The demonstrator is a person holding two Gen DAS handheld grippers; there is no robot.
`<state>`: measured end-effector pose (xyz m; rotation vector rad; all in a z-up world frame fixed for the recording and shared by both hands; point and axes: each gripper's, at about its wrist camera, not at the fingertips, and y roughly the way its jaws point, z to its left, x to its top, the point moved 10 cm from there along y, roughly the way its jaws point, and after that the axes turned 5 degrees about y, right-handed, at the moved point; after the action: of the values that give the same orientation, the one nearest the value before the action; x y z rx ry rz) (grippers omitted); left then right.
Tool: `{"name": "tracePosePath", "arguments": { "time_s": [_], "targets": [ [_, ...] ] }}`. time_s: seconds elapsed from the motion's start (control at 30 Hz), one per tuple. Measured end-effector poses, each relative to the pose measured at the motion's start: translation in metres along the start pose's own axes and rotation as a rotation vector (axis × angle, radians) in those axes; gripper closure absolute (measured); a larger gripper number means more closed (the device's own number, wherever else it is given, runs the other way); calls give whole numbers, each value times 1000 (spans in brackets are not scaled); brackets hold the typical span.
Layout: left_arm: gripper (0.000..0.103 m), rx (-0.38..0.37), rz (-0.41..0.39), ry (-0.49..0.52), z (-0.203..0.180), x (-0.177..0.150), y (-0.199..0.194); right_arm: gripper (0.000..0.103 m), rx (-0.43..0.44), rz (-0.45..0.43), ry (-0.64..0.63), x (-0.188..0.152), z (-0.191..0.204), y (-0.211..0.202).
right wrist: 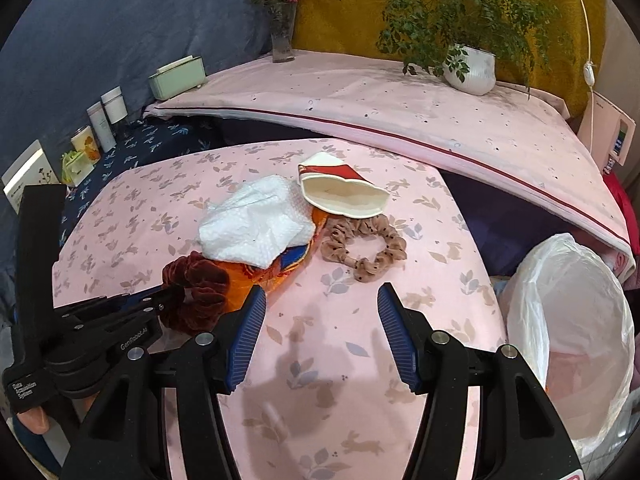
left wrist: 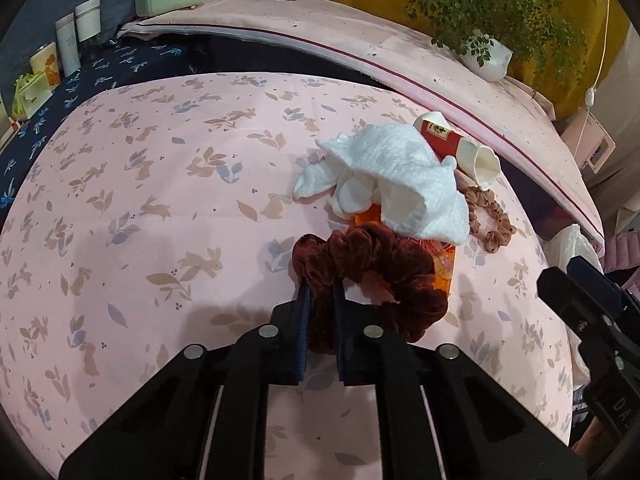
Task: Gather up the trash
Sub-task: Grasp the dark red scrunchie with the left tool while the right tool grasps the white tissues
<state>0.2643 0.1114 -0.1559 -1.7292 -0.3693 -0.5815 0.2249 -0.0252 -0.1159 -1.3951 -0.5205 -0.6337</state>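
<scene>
A dark red velvet scrunchie lies on the pink rabbit-print tabletop, and my left gripper is shut on its near-left side. Behind it lie a crumpled white paper towel, an orange wrapper partly under the towel, a crushed red-and-white paper cup and a beige dotted scrunchie. In the right wrist view my right gripper stands open over bare cloth, short of the beige scrunchie, the cup and the towel. The left gripper shows at left on the red scrunchie.
A bin lined with a white bag stands off the table's right edge. A raised pink shelf behind holds a potted plant, a flower vase and a green box. Jars and cards line the left.
</scene>
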Motion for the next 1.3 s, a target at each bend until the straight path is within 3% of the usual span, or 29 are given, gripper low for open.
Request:
{"name": "tracePosePath", "arguments": {
  "time_s": [0.33, 0.43, 0.63, 0.7, 0.77, 0.93, 1.3],
  "targets": [
    [94, 86, -46, -48, 42, 22, -18, 46, 82, 31, 11, 23, 43, 39],
    [94, 107, -63, -64, 52, 31, -23, 39, 110, 46, 17, 28, 56, 53],
    [94, 140, -94, -102, 70, 51, -31, 39, 126, 83, -6, 26, 75, 80],
    [94, 139, -99, -113, 73, 56, -31, 51, 130, 106, -15, 22, 79, 90],
    [94, 148, -102, -113, 74, 60, -30, 75, 135, 134, -20, 15, 81, 99],
    [94, 143, -103, -106, 69, 64, -30, 94, 151, 131, -37, 10, 85, 96],
    [94, 114, -133, -64, 25, 72, -53, 98, 191, 24, 0, 40, 67, 36]
  ]
}}
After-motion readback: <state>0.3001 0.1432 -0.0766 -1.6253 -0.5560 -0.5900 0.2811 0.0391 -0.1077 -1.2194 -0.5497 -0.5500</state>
